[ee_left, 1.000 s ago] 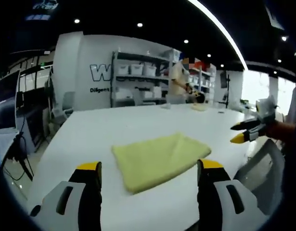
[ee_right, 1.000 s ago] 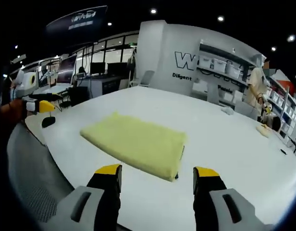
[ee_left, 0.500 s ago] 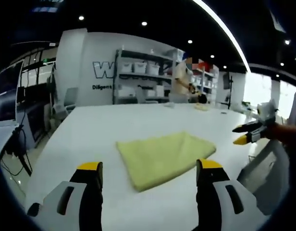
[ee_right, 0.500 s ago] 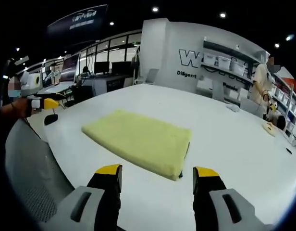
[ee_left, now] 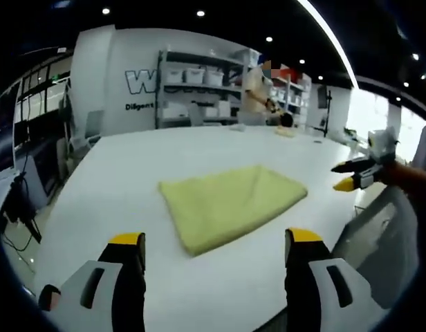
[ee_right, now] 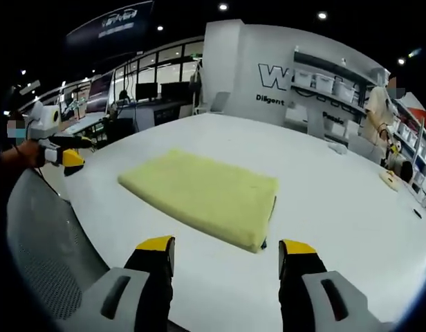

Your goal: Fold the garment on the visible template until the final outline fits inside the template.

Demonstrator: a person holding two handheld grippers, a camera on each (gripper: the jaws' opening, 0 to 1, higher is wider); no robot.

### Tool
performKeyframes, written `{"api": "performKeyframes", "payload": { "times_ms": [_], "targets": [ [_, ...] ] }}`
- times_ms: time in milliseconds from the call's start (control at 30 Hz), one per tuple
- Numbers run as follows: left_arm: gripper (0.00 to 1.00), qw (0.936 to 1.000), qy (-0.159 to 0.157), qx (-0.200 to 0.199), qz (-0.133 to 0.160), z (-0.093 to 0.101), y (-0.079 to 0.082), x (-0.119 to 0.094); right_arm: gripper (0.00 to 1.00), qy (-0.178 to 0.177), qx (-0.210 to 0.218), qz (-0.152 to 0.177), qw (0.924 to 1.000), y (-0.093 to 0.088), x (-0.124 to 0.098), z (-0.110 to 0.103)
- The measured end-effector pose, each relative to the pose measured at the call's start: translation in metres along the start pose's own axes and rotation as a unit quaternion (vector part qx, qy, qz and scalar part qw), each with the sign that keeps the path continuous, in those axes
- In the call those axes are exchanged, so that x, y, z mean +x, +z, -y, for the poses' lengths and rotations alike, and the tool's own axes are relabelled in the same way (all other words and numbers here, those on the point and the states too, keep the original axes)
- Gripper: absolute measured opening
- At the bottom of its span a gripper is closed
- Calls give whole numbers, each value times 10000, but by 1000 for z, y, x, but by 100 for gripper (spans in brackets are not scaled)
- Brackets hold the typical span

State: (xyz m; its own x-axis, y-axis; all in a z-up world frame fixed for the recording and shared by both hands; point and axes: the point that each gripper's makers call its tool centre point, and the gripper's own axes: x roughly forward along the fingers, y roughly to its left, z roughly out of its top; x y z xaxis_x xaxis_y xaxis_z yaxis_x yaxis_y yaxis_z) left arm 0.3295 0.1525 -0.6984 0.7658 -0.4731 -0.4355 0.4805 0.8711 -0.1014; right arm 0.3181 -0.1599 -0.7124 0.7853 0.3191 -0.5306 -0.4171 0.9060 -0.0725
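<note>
Left claw (ee_left: 211, 243) and right claw (ee_right: 227, 247) gape wide, empty; folded garment (ee_right: 202, 196) lies just ahead.

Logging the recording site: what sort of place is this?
Probably a lab or workshop: storage shelves with bins along a lettered wall, desks with monitors, and a large white table.

A wide white table (ee_left: 130, 173) carries the things, its top smooth and bare over most of its spread. A yellow cloth (ee_left: 230, 204) lies flat on it, folded into a neat rectangle, well in from the near edge. In the right gripper view the same table (ee_right: 337, 207) shows the cloth (ee_right: 202, 197) with a thin dark line along its right side. A few small items (ee_right: 391, 178) rest near the far edge, too small to tell.
</note>
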Motion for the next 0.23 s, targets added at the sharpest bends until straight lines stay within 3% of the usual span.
{"api": "performKeyframes", "payload": {
  "times_ms": [133, 233],
  "targets": [
    [76, 10000, -11, 18, 17, 1, 0, -1, 61, 8, -31, -13, 10000, 0, 0, -1],
    [77, 9999, -45, 0, -159, 1, -7, 2, 61, 0, -69, 37, 10000, 1, 0, -1]
  ]
}}
